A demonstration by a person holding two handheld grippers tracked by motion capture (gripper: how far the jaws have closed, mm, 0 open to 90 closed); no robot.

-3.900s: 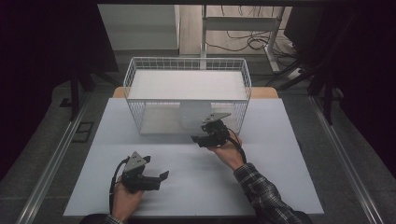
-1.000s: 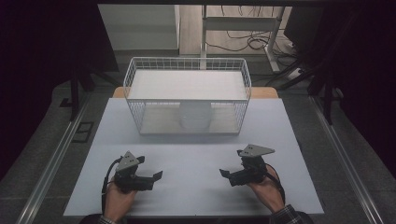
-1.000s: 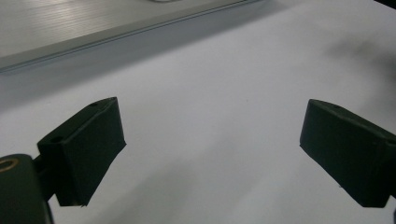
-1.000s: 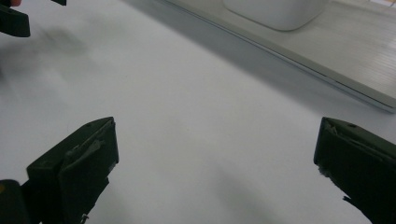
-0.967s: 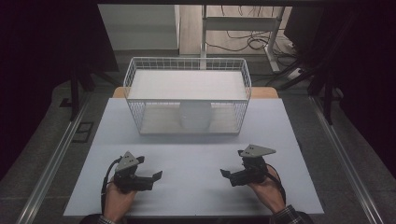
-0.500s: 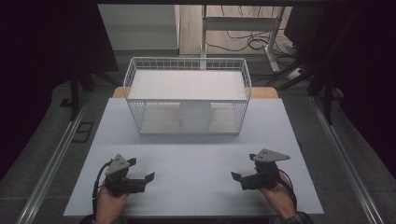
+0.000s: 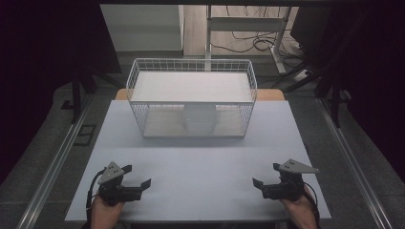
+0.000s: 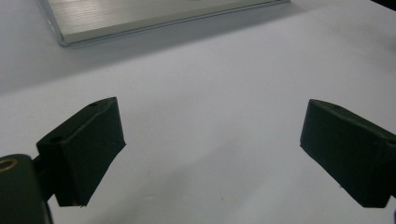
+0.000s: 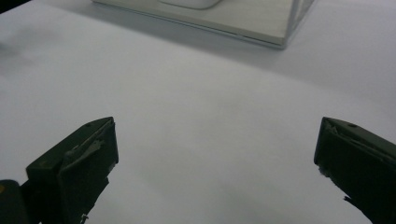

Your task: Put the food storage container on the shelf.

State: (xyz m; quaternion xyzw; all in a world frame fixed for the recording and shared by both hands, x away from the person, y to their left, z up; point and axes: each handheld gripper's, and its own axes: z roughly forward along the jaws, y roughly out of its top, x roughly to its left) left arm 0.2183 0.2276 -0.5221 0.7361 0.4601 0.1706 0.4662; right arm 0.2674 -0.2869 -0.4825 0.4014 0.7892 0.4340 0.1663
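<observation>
A white wire basket (image 7: 141,120) stands at the back middle of the white table (image 7: 200,167), with a pale rounded object (image 7: 199,118) inside it. My left gripper (image 7: 137,175) rests near the front left edge, open, nothing between its jaws. In the left gripper view its black fingers (image 8: 84,149) stand wide apart over bare table. My right gripper (image 7: 265,176) sits near the front right edge, open as well. Through the right gripper view, its fingers (image 9: 77,168) are spread over the table, and the basket's base (image 9: 261,25) lies ahead.
Metal rails (image 7: 52,167) run along both sides of the table. Behind the basket are a table-leg frame (image 7: 248,24) and cables (image 7: 243,45) on the floor. Dark curtains hang at left and right.
The right gripper drew back from the basket to the front right edge. Both grippers then slid outward and toward the table's front corners. Both stay open.
</observation>
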